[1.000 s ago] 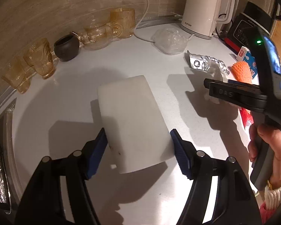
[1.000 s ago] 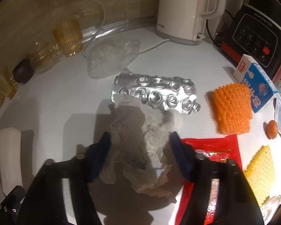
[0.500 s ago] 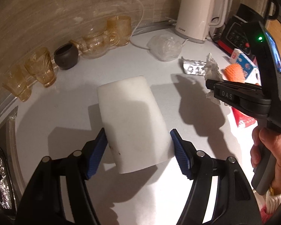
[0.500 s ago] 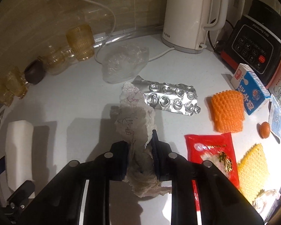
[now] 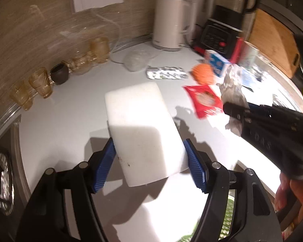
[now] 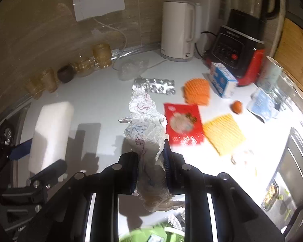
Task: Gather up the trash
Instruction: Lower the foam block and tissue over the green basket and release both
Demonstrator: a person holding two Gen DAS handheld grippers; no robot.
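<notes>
My right gripper (image 6: 150, 165) is shut on a crumpled white tissue (image 6: 145, 121) with red and blue marks and holds it above the white counter (image 6: 99, 100). The tissue also shows in the left wrist view (image 5: 233, 88), at the tip of the right gripper. My left gripper (image 5: 150, 161) is shut on a white foam block (image 5: 141, 125), which also shows in the right wrist view (image 6: 50, 135). A silver blister pack (image 6: 154, 85), a red snack wrapper (image 6: 182, 124), orange (image 6: 197, 90) and yellow (image 6: 224, 134) foam nets and a clear plastic bag (image 6: 132, 68) lie on the counter.
A white kettle (image 6: 178, 30) and a black blender base (image 6: 236, 46) stand at the back. A blue-white carton (image 6: 222, 79), amber glasses (image 6: 102, 55) and a dark cup (image 6: 65, 73) line the wall. Something green (image 6: 151, 235) shows below the right gripper.
My right gripper has lifted the tissue off the counter and pulled back toward me. My left gripper has also drawn back, still holding the foam block.
</notes>
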